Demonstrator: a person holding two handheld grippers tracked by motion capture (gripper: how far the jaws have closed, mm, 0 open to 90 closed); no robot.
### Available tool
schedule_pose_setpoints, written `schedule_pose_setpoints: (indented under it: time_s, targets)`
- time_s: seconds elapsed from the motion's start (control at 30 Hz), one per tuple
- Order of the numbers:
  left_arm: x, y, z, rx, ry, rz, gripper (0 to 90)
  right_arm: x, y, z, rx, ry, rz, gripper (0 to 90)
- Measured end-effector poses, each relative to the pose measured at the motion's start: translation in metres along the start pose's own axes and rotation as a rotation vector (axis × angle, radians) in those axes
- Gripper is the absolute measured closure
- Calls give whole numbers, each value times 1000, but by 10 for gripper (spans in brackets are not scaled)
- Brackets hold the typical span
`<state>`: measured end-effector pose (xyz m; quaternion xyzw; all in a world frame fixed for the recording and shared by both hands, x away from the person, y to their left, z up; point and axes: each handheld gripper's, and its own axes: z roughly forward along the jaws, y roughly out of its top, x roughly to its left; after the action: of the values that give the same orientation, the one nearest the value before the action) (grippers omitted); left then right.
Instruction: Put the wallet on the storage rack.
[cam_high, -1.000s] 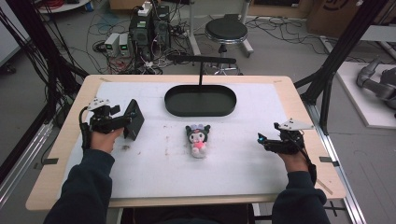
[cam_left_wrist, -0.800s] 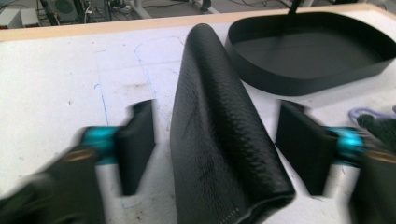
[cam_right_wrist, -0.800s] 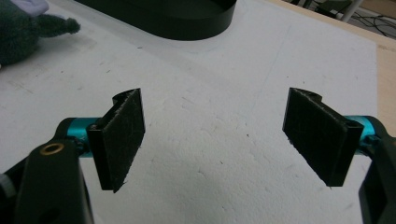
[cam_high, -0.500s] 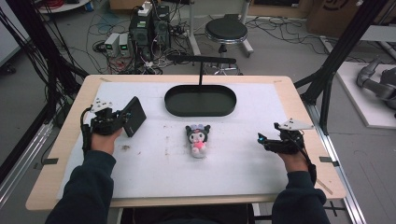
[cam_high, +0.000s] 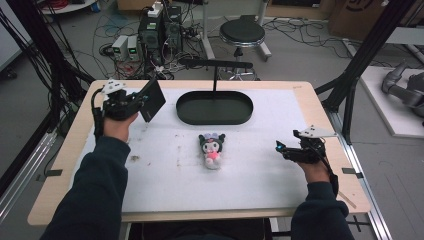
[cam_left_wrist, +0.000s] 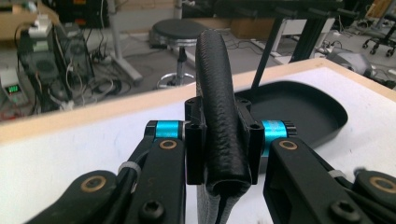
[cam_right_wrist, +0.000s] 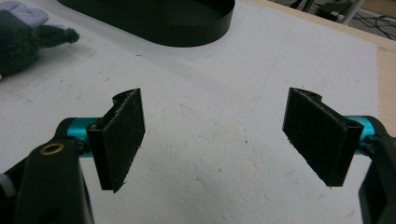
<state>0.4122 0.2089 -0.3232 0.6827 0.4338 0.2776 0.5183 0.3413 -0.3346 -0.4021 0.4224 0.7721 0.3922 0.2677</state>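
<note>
My left gripper (cam_high: 137, 104) is shut on a flat black leather wallet (cam_high: 152, 100), lifted above the table's far left part, left of the black oval tray (cam_high: 214, 108). In the left gripper view the wallet (cam_left_wrist: 220, 107) stands on edge between the two pads, with the tray (cam_left_wrist: 299, 109) beyond to the right. A small dark plush toy (cam_high: 212, 148) with a pink front lies in the middle of the white mat. My right gripper (cam_high: 281, 149) rests open at the right side of the mat; its pads (cam_right_wrist: 123, 135) are wide apart over bare mat, and the plush toy (cam_right_wrist: 23, 32) is far to the upper left.
The tray carries a black T-shaped stand (cam_high: 216, 65) at its far rim. The white mat (cam_high: 165, 175) covers a wooden table (cam_high: 320, 110). Black frame posts (cam_high: 360, 70) stand at the right, cables and equipment (cam_high: 150, 35) and a stool (cam_high: 242, 34) behind.
My left gripper has carried the wallet up and farther away, a little toward the tray. The right gripper and the plush toy have stayed put.
</note>
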Motion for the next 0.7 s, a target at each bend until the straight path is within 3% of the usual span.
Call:
schedule_pose_setpoints:
  time_s: [0.13,0.23,0.43,0.63,0.7]
  targets:
    - [-8,15,23,-28,-25,50,767,-3,0,0,-5,3,13,214]
    - [-13,21,42,-21,-40,79,767,-4,-1,-1,-11,3,16,214]
    - [-24,24,75,-15,-63,71,766,-2,-1,-2,-18,7,14,214]
    - [-32,8,95,5,-70,36,767,-3,-2,-6,-28,7,18,214]
    - [-34,5,98,-9,-65,38,767,-3,-2,-6,-27,7,22,214]
